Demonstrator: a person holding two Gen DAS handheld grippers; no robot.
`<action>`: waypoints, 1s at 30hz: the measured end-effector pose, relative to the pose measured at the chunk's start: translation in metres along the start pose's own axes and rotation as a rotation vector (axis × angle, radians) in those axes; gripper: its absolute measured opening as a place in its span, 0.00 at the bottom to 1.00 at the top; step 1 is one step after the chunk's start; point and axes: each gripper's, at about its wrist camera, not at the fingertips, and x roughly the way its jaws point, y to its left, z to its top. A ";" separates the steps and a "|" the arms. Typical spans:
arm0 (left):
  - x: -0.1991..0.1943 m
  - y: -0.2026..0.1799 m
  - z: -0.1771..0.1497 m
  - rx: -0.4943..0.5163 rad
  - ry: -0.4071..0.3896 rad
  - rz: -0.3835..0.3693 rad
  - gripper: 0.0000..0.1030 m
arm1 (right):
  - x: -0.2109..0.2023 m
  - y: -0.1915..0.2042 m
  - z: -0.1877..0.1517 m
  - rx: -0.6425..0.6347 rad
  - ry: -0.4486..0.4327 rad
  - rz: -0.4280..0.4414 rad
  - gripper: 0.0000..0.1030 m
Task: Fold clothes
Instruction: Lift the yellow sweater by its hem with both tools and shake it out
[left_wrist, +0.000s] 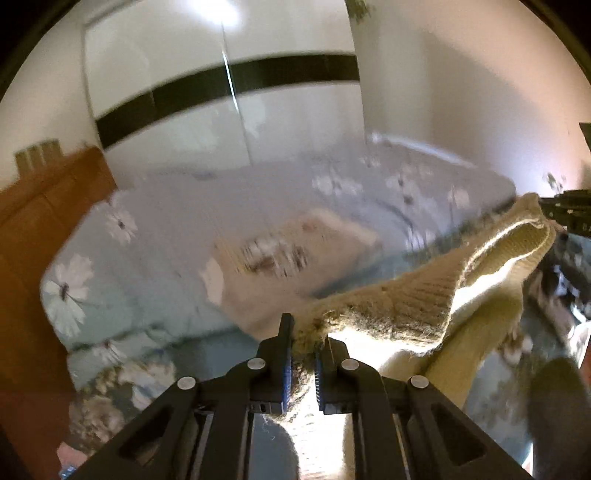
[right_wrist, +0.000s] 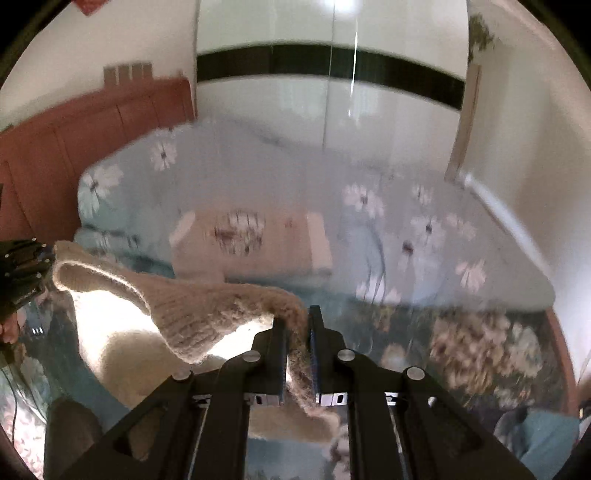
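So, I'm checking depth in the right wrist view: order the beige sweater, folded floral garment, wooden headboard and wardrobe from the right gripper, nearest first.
1. Beige sweater: clamped in the right gripper.
2. Folded floral garment: mid-bed, ahead.
3. Wooden headboard: far left.
4. Wardrobe: beyond the bed.

Fuzzy ribbed-knit wool sweater (left_wrist: 424, 295)
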 end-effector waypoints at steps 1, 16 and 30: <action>-0.011 0.000 0.007 -0.002 -0.024 0.007 0.10 | -0.011 0.000 0.008 -0.005 -0.032 -0.001 0.10; -0.170 -0.016 0.028 0.036 -0.289 0.033 0.10 | -0.163 0.001 0.013 -0.083 -0.309 0.033 0.10; -0.206 0.005 0.036 0.028 -0.263 0.030 0.10 | -0.155 0.011 0.021 -0.136 -0.262 0.127 0.09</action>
